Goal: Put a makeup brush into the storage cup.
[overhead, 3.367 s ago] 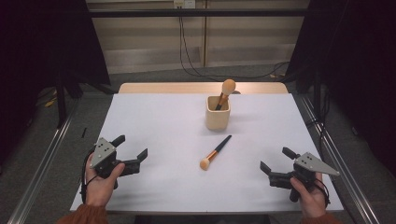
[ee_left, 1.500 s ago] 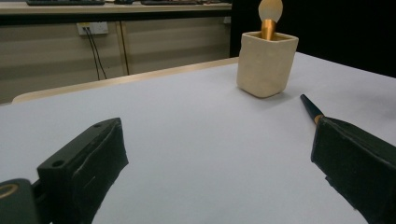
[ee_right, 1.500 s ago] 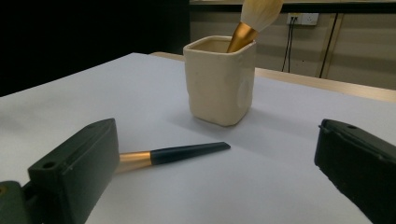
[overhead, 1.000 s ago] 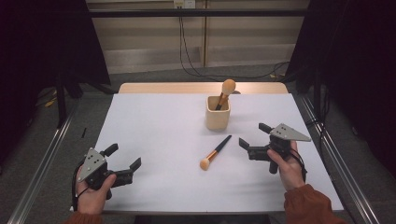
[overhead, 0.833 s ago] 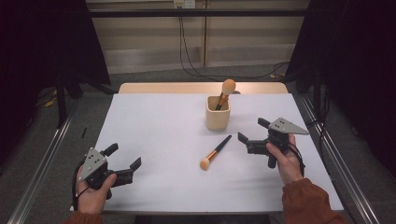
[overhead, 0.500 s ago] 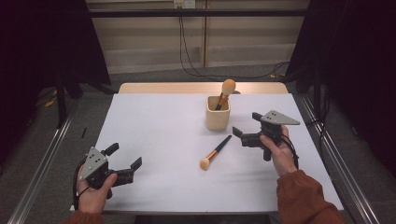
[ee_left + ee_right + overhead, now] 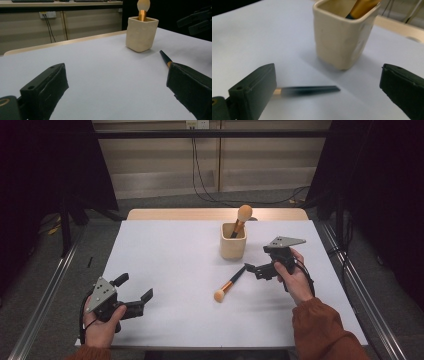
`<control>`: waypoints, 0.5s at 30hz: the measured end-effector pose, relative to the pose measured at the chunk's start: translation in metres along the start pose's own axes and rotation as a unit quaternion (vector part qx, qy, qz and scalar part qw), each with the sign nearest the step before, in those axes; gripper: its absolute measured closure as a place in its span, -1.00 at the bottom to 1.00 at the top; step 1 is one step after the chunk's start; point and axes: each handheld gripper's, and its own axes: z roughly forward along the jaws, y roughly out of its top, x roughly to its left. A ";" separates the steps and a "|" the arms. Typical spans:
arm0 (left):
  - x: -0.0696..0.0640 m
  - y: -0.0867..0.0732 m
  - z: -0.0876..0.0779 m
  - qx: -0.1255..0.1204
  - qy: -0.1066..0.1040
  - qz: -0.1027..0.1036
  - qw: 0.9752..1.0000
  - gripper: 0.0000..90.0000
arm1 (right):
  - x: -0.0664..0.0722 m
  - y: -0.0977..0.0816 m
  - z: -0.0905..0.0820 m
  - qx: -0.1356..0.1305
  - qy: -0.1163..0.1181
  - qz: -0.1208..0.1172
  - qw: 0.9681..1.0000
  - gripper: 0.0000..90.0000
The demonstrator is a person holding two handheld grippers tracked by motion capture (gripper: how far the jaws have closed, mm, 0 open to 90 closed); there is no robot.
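You are bringing the right tongs up to the dark handle end of the brush lying flat on the table. Their jaws are standing wide open, and in the right gripper view the handle tip is lying between them and just ahead, not yet touched. The cup is sitting just beyond these tongs, apart from the brush, with a second brush already standing in it, head up.

Your left tongs are also gaping open and holding nothing. They are resting low near the table's front edge, well apart from the brush and cup, which are lying ahead of them in the left gripper view.

Judging by this, one brush is stowed and the other is yet to be gripped, lifted and dropped into the cup; the pickup is only being lined up.

No brand, label or writing is readable on the cup, the brushes or the table.
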 end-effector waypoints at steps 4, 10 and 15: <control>0.000 0.000 0.001 0.003 -0.004 0.003 1.000 -0.93 | -0.002 0.004 0.004 0.034 -0.002 -0.012 0.999 -0.97; 0.000 -0.001 0.001 0.004 -0.005 0.001 1.000 -0.93 | 0.001 0.009 0.010 0.085 0.036 -0.022 0.995 -0.95; 0.000 -0.001 0.000 0.003 -0.005 0.001 1.000 -0.93 | 0.001 0.012 0.012 0.117 0.055 -0.032 0.991 -0.95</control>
